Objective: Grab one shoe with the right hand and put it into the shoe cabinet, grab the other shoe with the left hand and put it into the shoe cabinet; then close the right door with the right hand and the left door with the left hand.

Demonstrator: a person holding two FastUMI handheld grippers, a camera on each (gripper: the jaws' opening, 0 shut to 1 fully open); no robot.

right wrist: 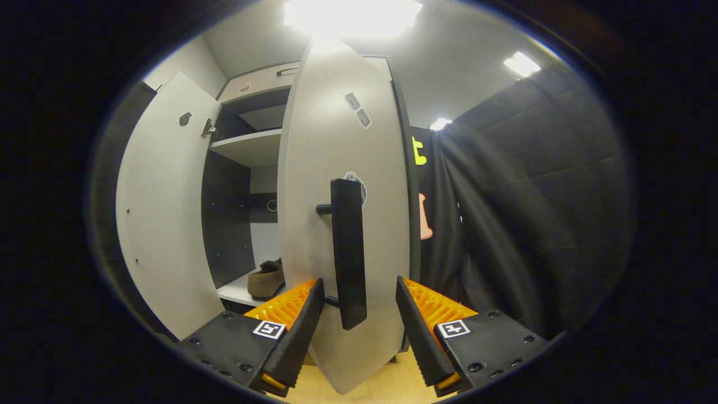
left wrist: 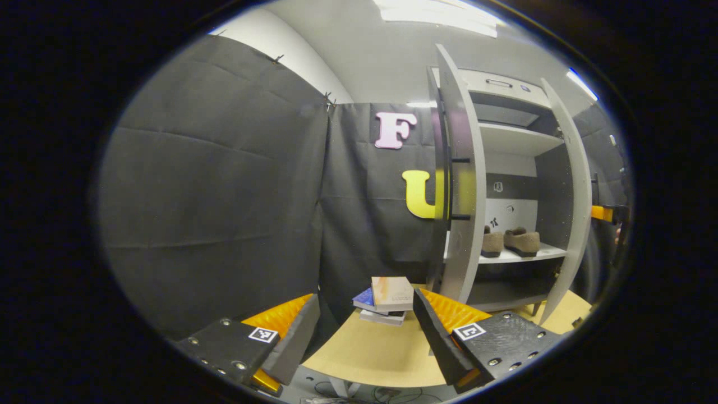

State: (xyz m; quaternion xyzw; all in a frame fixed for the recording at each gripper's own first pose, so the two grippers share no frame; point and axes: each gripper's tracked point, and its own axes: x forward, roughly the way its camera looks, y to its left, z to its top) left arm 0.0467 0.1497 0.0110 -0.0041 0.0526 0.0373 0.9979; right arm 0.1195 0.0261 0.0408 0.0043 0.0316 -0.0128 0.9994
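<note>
Already on the shoe cabinet's (left wrist: 519, 140) low shelf (left wrist: 524, 256) — two brown fuzzy shoes (left wrist: 521, 241), side by side. Both grey doors hanging open. Right tool (right wrist: 359, 314) spread wide around the black handle (right wrist: 348, 252) of the right door (right wrist: 348, 140), not pinching it. Left tool (left wrist: 364, 331) wide too, holding nothing, above the bench (left wrist: 370, 353) — books (left wrist: 387, 300) stacked near.

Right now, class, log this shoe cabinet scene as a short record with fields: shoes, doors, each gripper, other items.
shoes: two brown shoes side by side on a cabinet shelf
doors: left door and right door both open
right gripper: jaws open, straddling the right door's black handle
left gripper: jaws open, empty
other: stack of books on the table
</note>
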